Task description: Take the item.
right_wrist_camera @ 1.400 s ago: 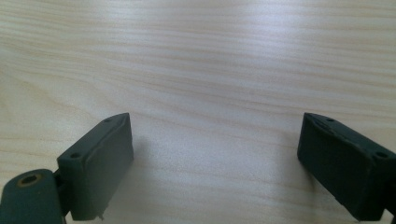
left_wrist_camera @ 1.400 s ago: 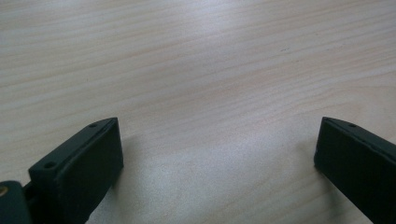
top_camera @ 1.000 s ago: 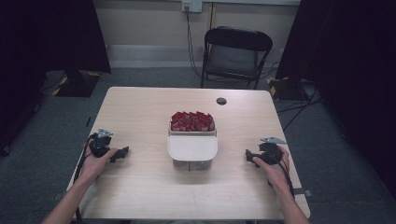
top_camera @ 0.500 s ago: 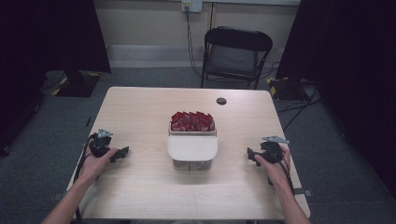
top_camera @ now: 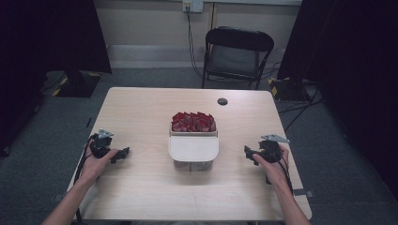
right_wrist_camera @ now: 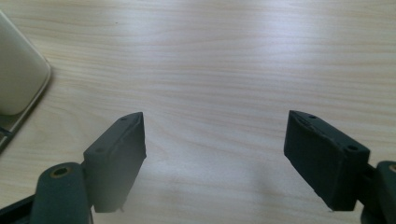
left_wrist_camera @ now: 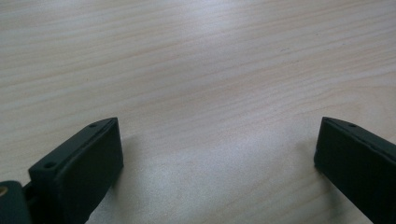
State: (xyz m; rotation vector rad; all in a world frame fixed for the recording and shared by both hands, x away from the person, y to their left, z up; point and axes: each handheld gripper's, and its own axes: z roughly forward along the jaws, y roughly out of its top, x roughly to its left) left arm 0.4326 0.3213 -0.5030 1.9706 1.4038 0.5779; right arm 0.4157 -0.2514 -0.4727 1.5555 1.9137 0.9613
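High view: a pale wooden table [top_camera: 141,108] sits in the centre of the frame, with a black folding chair [top_camera: 238,54] behind it at the top. In the middle of the table stands a container with a cream lid [top_camera: 193,148] covering its near half, and a batch of red packets [top_camera: 193,122] showing in the open part behind the lid. A small dark disc [top_camera: 222,101] lies on the table above and to the right of the packets. At lower left, a person's hand holds the left gripper [top_camera: 123,152] low over the table, pointing toward the container and well apart from it. At lower right, the right gripper [top_camera: 247,152] mirrors it, also pointing inward and apart from the container.

Left gripper view: two black jaws rise from the bottom corners, spread wide, with bare wood grain between them.

Right gripper view: the jaws again stand wide apart and empty over bare wood. The rounded corner of the cream lid [right_wrist_camera: 18,74] enters at the left edge of the frame.

Judgement: this looks like the starting approach, with nothing gripped. The next move likely calls for bringing a gripper inward to the container, probably to take the lid or steady the box.
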